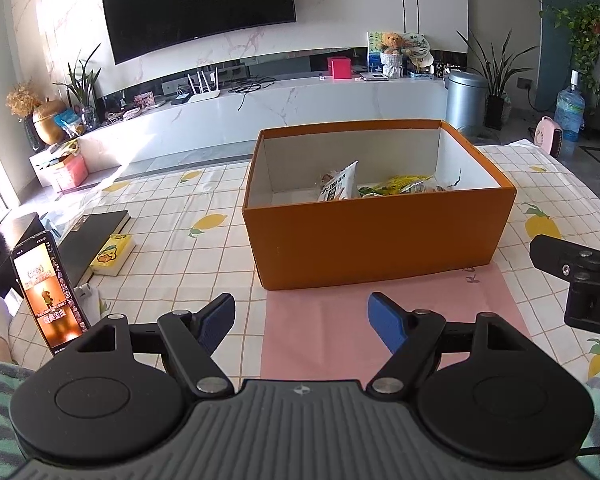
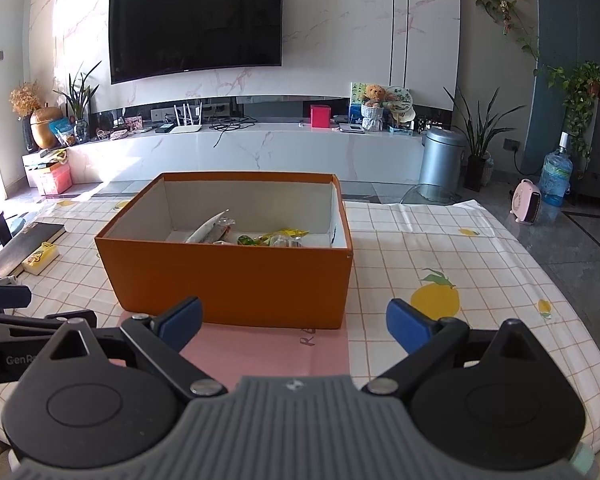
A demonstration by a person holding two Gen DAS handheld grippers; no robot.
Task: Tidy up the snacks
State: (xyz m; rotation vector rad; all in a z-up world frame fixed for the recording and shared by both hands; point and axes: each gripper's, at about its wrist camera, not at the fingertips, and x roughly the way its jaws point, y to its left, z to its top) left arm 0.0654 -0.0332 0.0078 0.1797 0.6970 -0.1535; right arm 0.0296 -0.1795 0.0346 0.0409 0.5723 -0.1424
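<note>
An open orange box (image 1: 376, 232) stands on the table, also in the right wrist view (image 2: 228, 276). Inside it lie snack packets: a white one (image 1: 338, 184) propped on end and a yellow-green one (image 1: 404, 185); the right wrist view shows the white packet (image 2: 206, 229) and the yellow-green ones (image 2: 276, 237). My left gripper (image 1: 302, 314) is open and empty over a pink sheet (image 1: 340, 332) in front of the box. My right gripper (image 2: 294, 318) is open and empty, just before the box's near wall. The right gripper's body (image 1: 580, 280) shows at the left view's right edge.
A phone (image 1: 48, 288) stands propped at the table's left edge. A dark book (image 1: 92, 240) and a yellow packet (image 1: 112, 254) lie left of the box. The lemon-print tablecloth (image 2: 440, 264) covers the table. A TV wall and cabinet stand beyond.
</note>
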